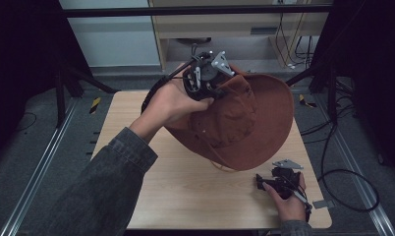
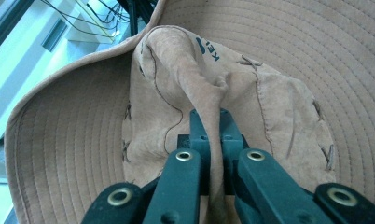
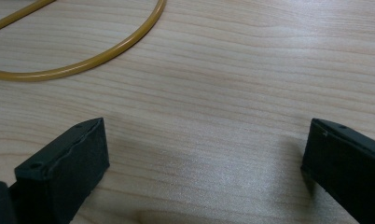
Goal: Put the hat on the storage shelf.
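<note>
Wood of the table lies bare under the right gripper, which rests near the front edge with its jaws wide apart and nothing between them. A yellow cord loops just ahead of it. Behind that, up and to the left, is the brown hat. The left gripper pinches a fold of the hat's top and holds it tipped up, with only its low brim near the table. The hat's bowl faces away, so I cannot tell what is inside.
</note>
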A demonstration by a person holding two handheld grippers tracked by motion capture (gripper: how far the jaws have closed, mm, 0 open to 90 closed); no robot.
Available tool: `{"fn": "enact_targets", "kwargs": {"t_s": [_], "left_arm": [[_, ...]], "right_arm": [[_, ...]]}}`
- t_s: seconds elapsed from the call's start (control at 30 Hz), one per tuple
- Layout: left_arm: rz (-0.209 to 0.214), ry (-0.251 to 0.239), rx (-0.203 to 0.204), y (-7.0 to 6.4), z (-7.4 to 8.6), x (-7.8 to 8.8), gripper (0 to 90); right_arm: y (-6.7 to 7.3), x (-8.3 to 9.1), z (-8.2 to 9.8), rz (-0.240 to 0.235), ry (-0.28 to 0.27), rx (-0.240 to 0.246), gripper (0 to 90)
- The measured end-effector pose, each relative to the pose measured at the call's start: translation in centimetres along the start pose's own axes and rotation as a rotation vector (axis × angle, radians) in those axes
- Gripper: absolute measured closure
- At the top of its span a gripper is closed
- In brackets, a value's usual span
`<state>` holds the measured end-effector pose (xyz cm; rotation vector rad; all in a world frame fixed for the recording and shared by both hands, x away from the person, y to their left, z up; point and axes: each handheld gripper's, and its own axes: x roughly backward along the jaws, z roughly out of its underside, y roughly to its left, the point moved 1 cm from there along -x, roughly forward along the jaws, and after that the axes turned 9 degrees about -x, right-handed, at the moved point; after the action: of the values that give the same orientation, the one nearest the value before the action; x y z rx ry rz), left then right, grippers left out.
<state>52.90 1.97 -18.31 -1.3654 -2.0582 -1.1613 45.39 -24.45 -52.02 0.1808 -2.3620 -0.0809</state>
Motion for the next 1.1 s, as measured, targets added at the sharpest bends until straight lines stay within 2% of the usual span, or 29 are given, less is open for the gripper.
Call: {"fn": "enact_targets", "kwargs": {"t_s": [0.47,0.7,1.1], "left_arm": [[0.008,0.020,0.010,0.6,-0.3,-2.2,88.5],[0.019,0.021,0.017,0.7,-0.4,-3.7,88.5],[0.031,0.027,0.027,0.8,-0.4,-4.9,88.3]], "right_arm": [[0.0,0.0,0.0,-0.006,0.001,0.000,0.4],[-0.1,-0.1,-0.1,-0.005,-0.003,0.017,0.4],[-0.1,-0.1,-0.1,-0.006,-0.004,0.021,0.4]]}}
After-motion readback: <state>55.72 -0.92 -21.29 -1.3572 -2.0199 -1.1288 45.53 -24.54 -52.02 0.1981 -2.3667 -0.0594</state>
